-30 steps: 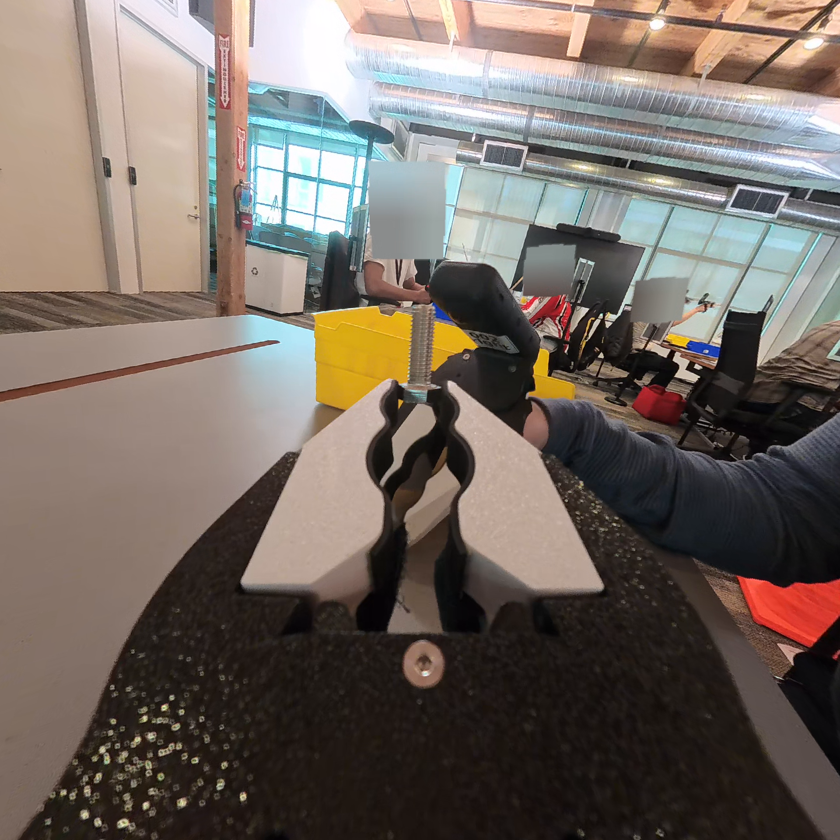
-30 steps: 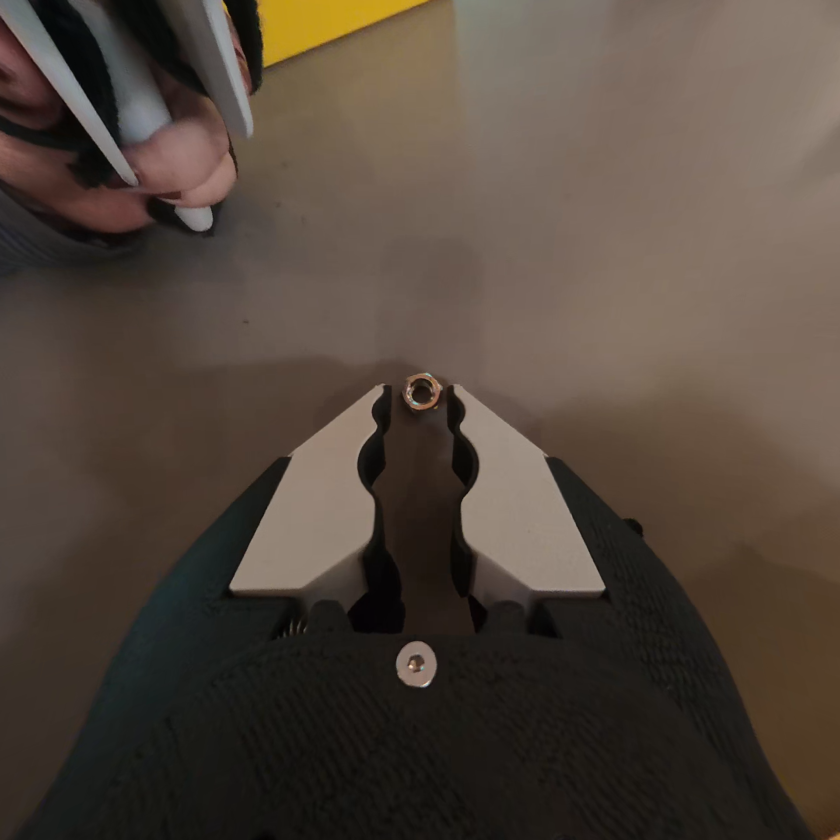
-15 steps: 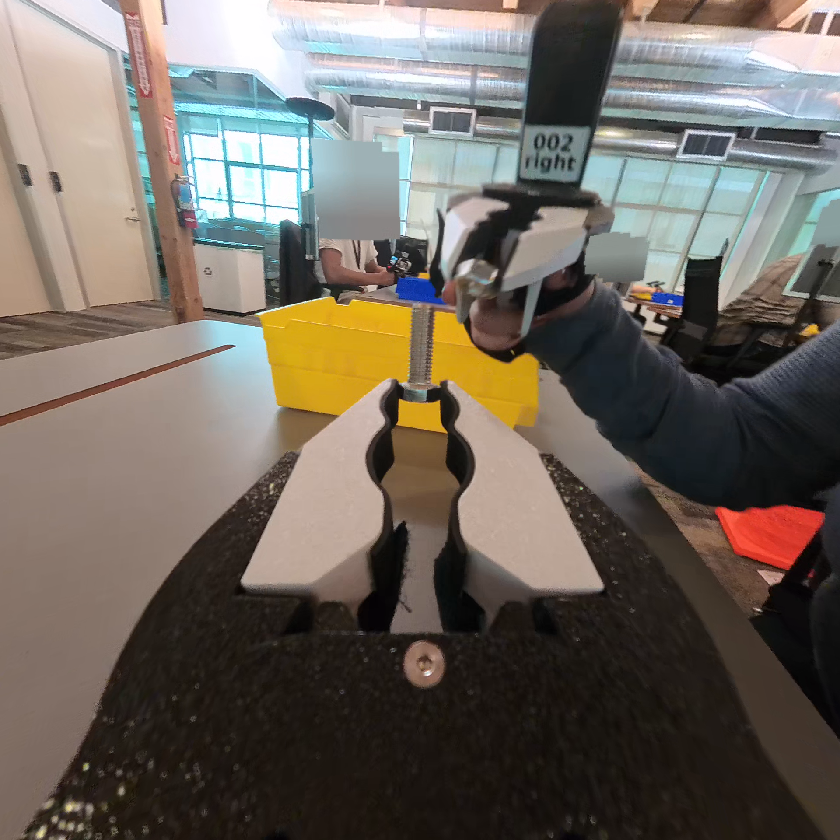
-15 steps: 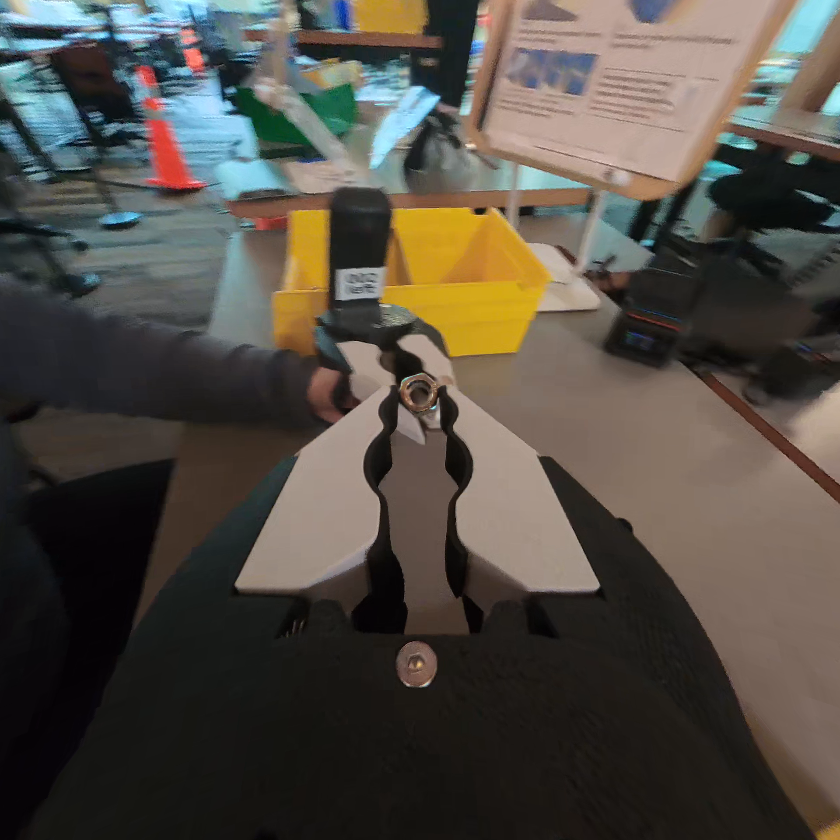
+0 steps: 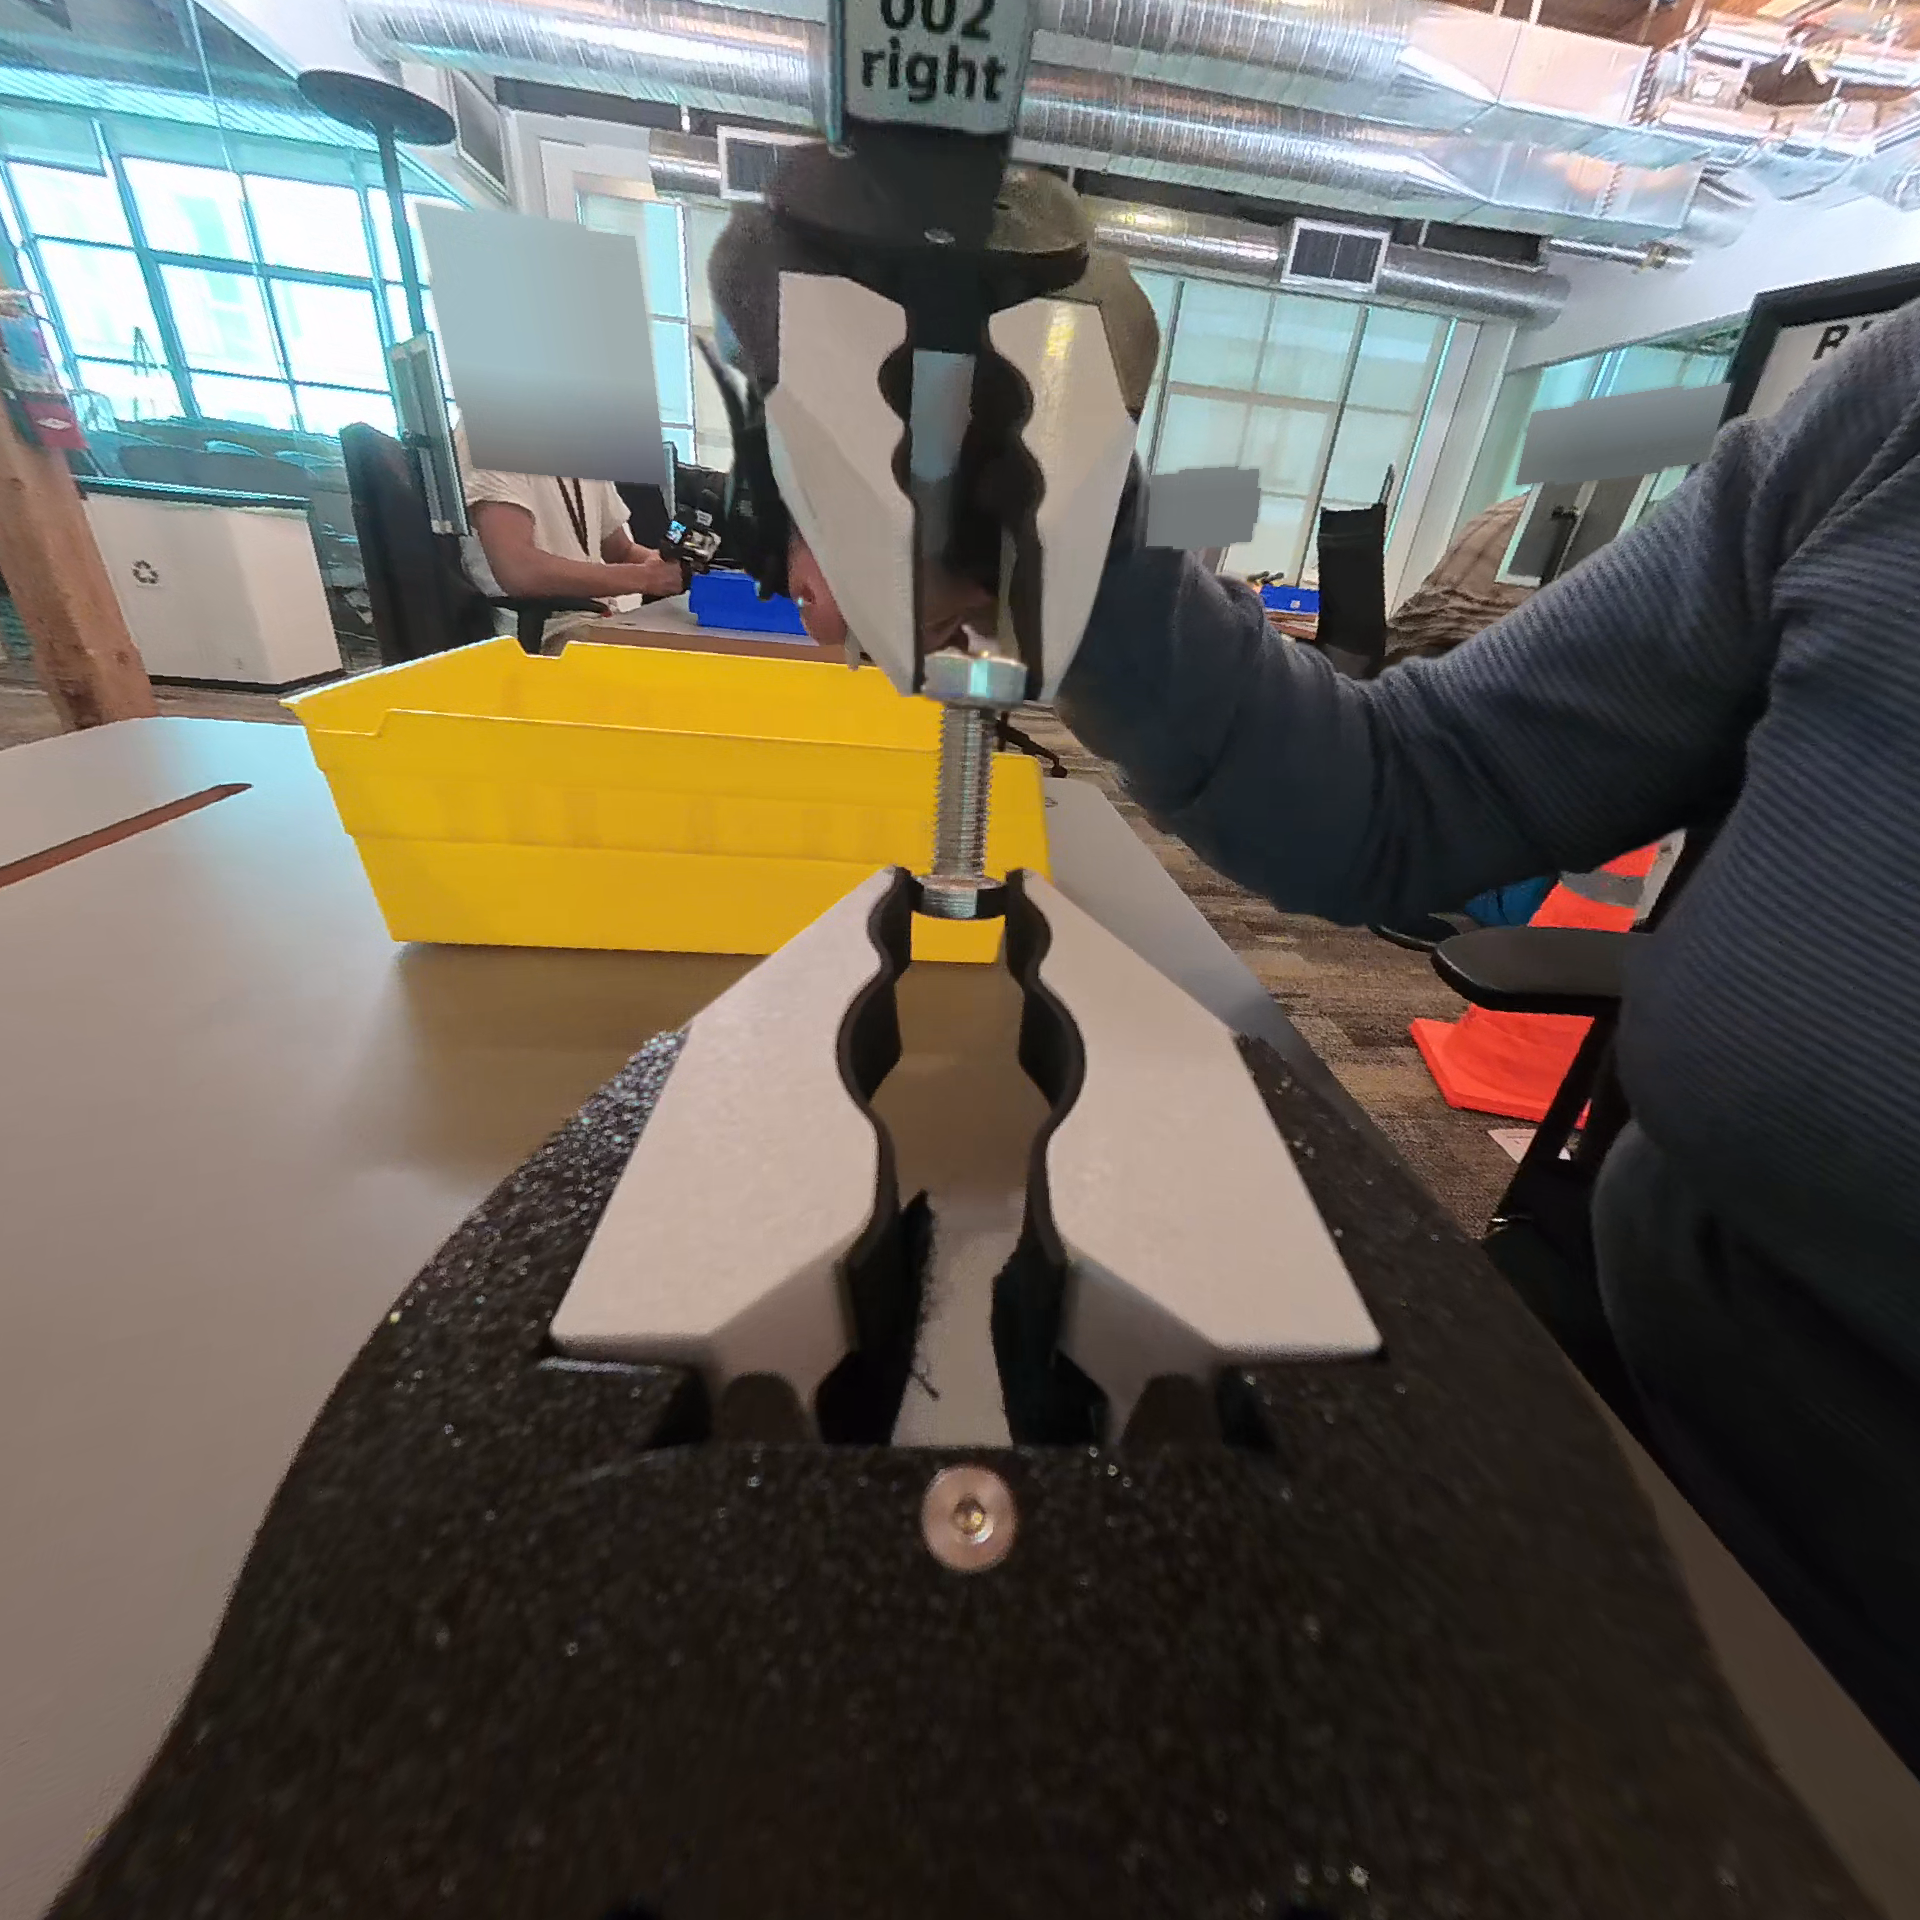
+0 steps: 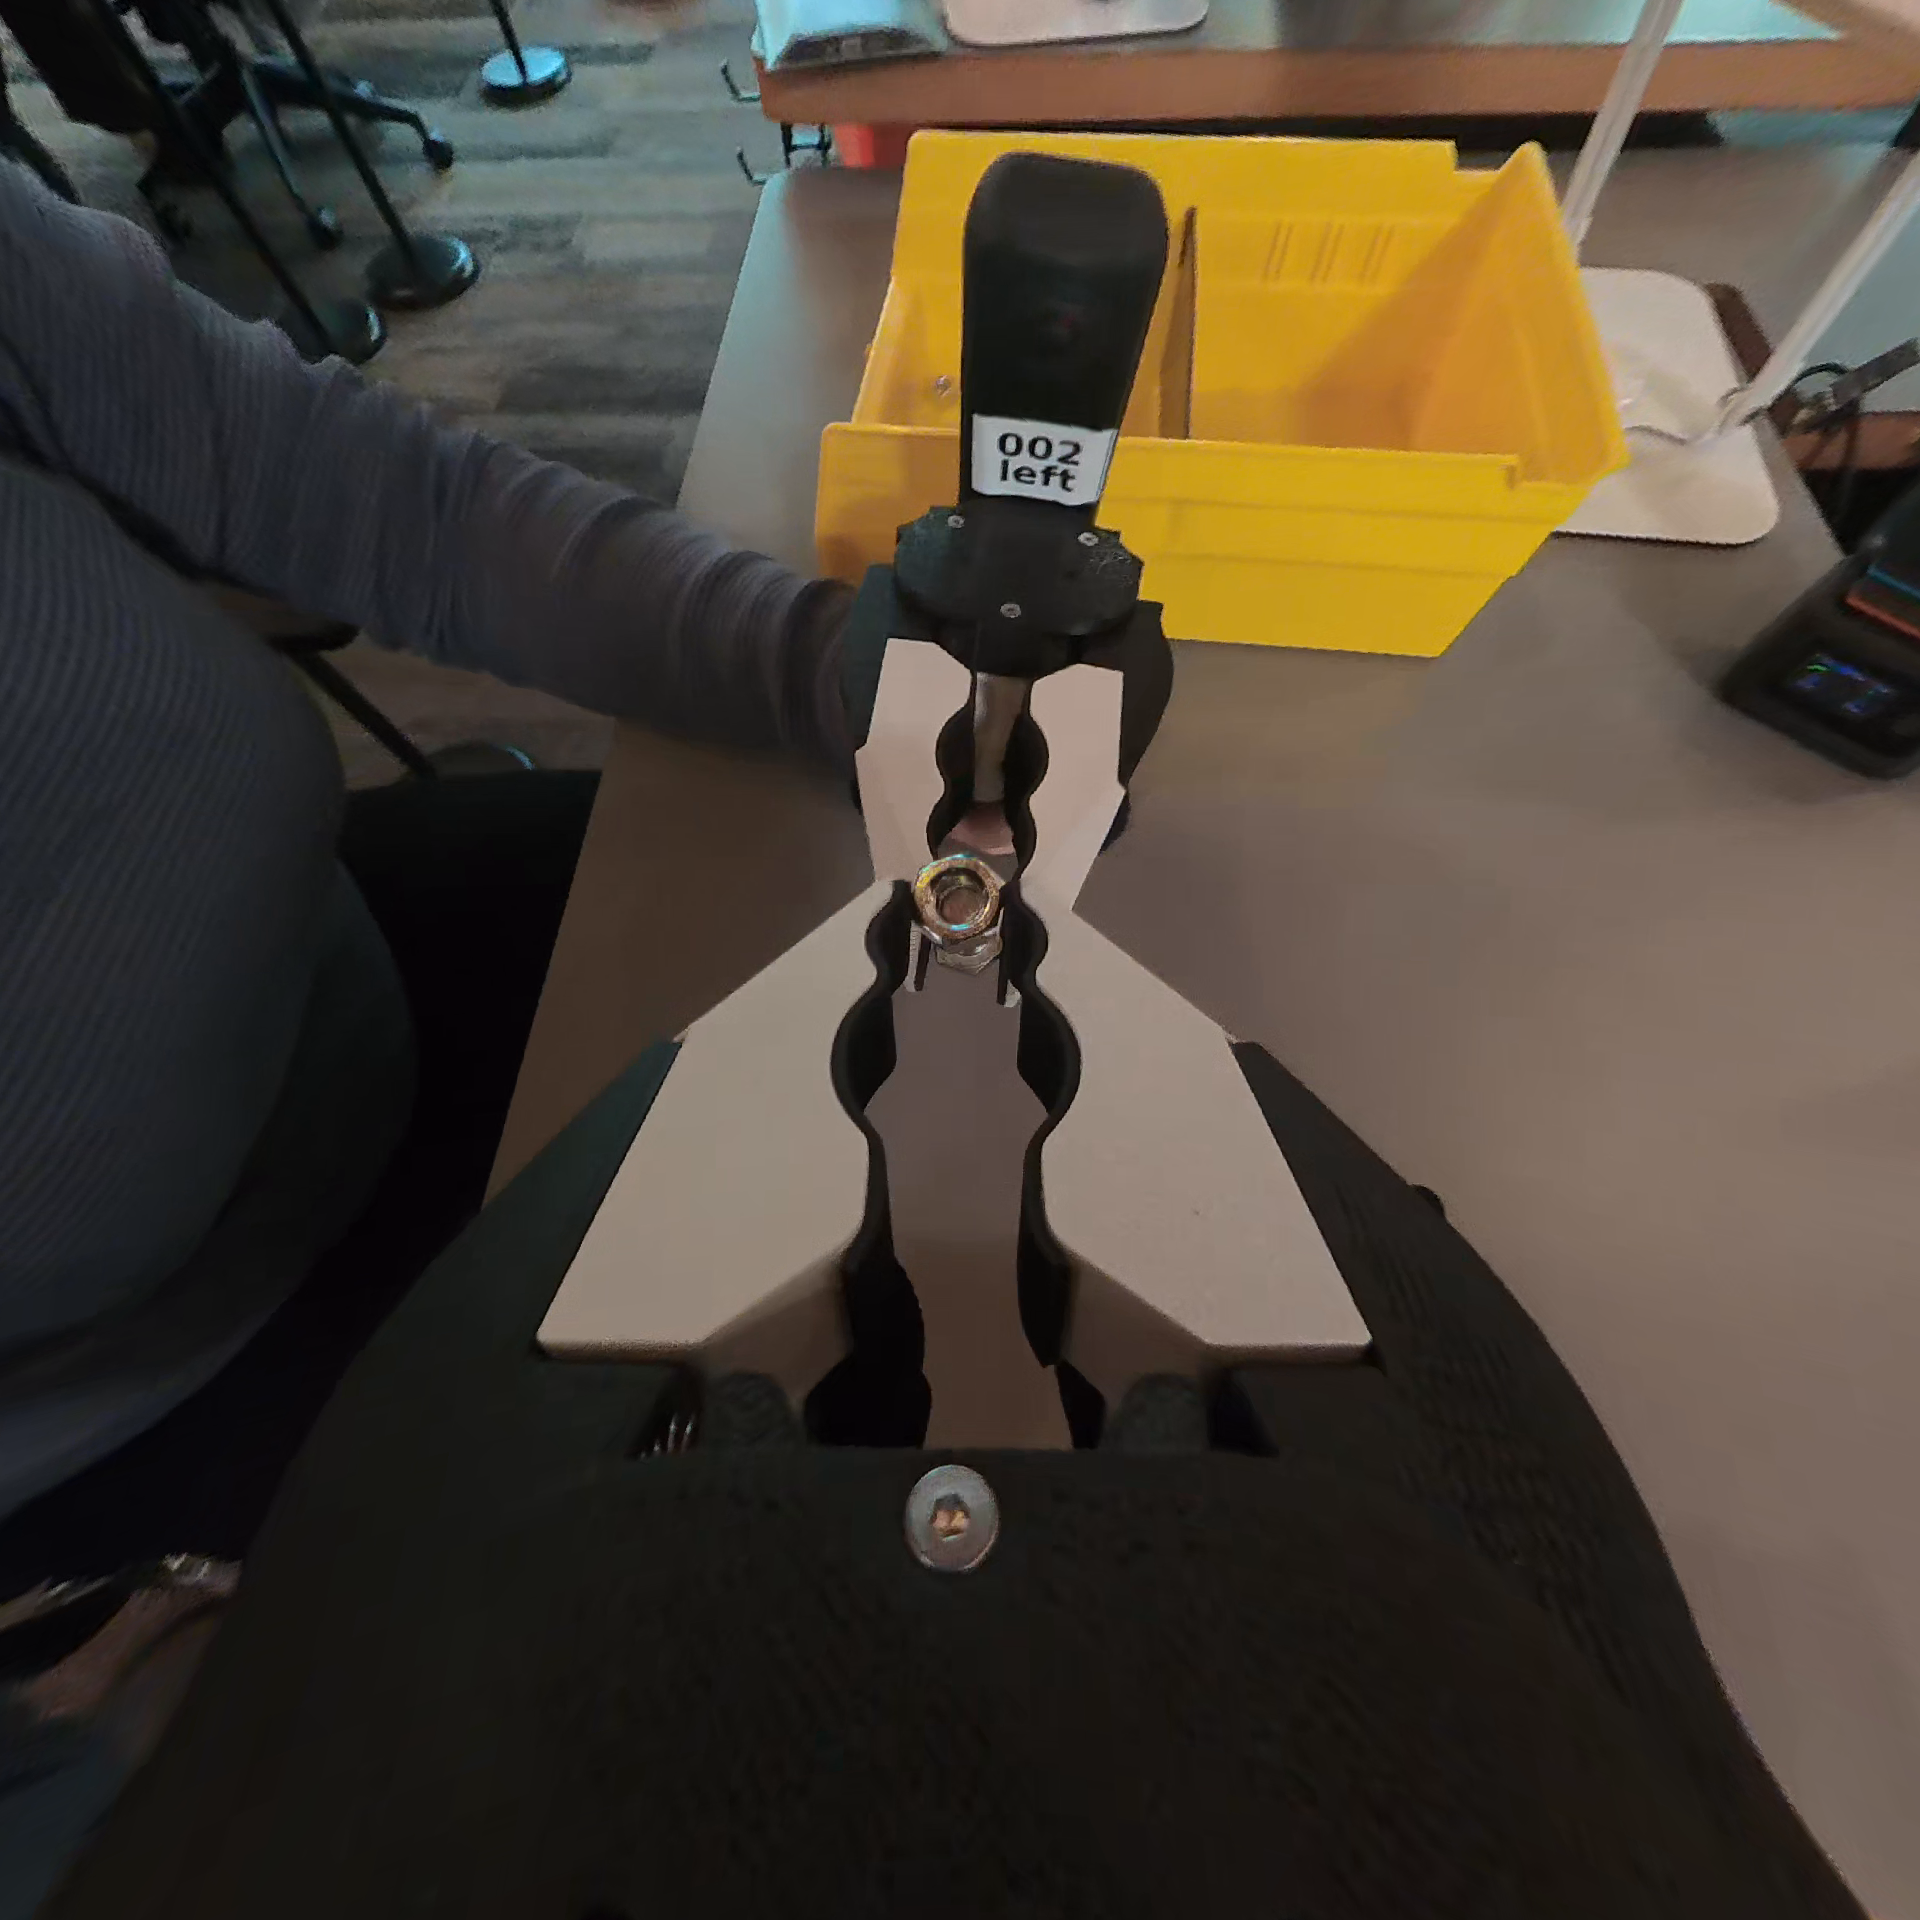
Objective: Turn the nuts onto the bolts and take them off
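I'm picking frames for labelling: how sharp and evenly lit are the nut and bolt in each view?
Left wrist view: bolt and nut sharp against bright windows; wide-angle bending at the edges. Right wrist view: dimmer, nut in focus with small glints, background floor soft.

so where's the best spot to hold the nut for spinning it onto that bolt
Grip the nut across two opposite flat sides of its hexagon, coming from above along the upright bolt, so the hole stays clear. The right gripper already pinches it that way at its fingertips, level at the bolt's tip, while the left gripper clamps the bolt's head below.
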### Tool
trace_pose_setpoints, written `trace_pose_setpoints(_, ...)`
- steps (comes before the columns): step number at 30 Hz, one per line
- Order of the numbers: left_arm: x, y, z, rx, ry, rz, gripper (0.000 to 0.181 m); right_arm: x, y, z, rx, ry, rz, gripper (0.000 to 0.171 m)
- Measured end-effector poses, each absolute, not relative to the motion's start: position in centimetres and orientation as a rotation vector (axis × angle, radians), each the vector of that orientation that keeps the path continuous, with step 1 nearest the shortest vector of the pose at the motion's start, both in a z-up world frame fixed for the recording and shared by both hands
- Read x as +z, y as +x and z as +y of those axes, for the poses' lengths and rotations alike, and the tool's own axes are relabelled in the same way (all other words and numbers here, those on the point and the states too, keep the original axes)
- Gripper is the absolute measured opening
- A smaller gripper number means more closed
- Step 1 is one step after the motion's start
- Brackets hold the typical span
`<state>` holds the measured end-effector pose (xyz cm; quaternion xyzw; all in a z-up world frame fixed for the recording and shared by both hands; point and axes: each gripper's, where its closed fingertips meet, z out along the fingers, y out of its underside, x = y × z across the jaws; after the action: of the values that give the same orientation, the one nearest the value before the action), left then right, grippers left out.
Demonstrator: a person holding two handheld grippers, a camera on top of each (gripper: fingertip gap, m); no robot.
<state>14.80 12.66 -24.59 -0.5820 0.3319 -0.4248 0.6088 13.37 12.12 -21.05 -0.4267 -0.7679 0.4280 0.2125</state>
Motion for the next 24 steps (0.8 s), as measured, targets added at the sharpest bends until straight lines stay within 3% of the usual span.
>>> trace_pose_setpoints(9, -24.4, 14.6, 12.8, -0.98, -1.336, 0.74, 0.017, -21.0, 12.9, 12.3, 1.226, -1.2, -2.132, 0.016)
trace_pose_setpoints(24, -23.6, 11.7, 15.2, -0.764, -1.358, 0.539, 0.016, -20.2, 10.1, 14.8, 1.211, -1.499, -1.523, 0.016)
